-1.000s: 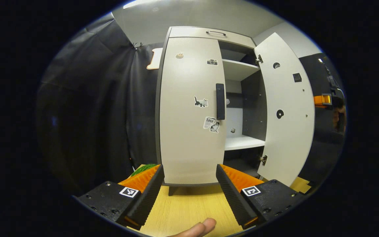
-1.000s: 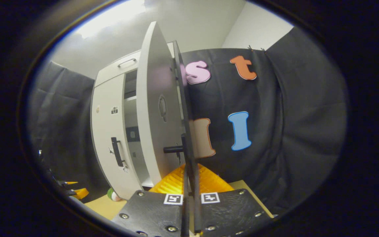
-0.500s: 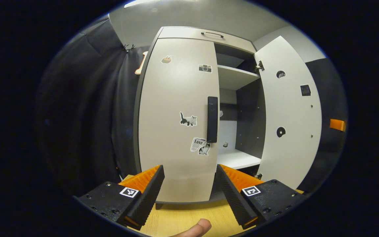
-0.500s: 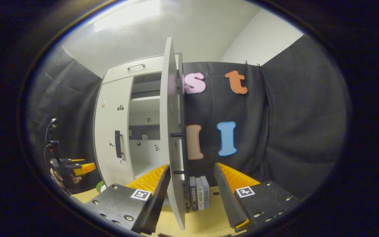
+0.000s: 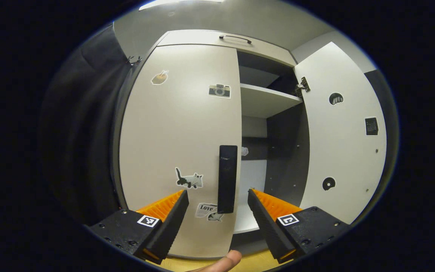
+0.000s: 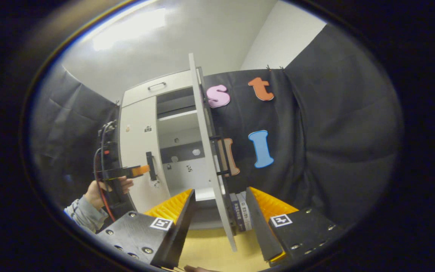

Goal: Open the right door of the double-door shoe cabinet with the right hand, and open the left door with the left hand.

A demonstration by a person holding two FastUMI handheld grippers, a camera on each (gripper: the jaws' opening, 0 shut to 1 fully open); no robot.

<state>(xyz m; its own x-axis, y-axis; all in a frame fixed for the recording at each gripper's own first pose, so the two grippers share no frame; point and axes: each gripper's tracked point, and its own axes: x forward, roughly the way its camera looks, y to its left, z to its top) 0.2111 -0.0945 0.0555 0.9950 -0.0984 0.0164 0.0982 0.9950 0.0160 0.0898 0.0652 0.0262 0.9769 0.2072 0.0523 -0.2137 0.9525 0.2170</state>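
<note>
The pale shoe cabinet's left door [image 5: 179,132] is closed, with stickers and a black vertical handle [image 5: 227,177]. My left gripper [image 5: 216,193] is open close in front of that handle, which appears between its fingertips. The right door [image 5: 342,143] stands swung wide open, baring the shelves [image 5: 266,100]. In the right gripper view that right door [image 6: 210,158] is edge-on, with its handle [image 6: 222,155] on the far side. My right gripper [image 6: 220,192] is open, nothing held, back from the door's edge. Farther off, a hand [image 6: 100,189] holds the left gripper [image 6: 127,172] just short of the left door's handle [image 6: 150,166].
A drawer with a bar handle [image 5: 234,37] tops the cabinet. Several books [image 6: 240,215] stand on the wooden tabletop [image 6: 206,253] behind the open right door. Black cloth wall [image 6: 323,151] surrounds the cabinet. A fingertip [image 5: 225,262] shows at the bottom edge.
My left gripper has moved in close to the left door's handle. My right gripper, shut on the right door's handle a second ago, has opened and drawn back from the door.
</note>
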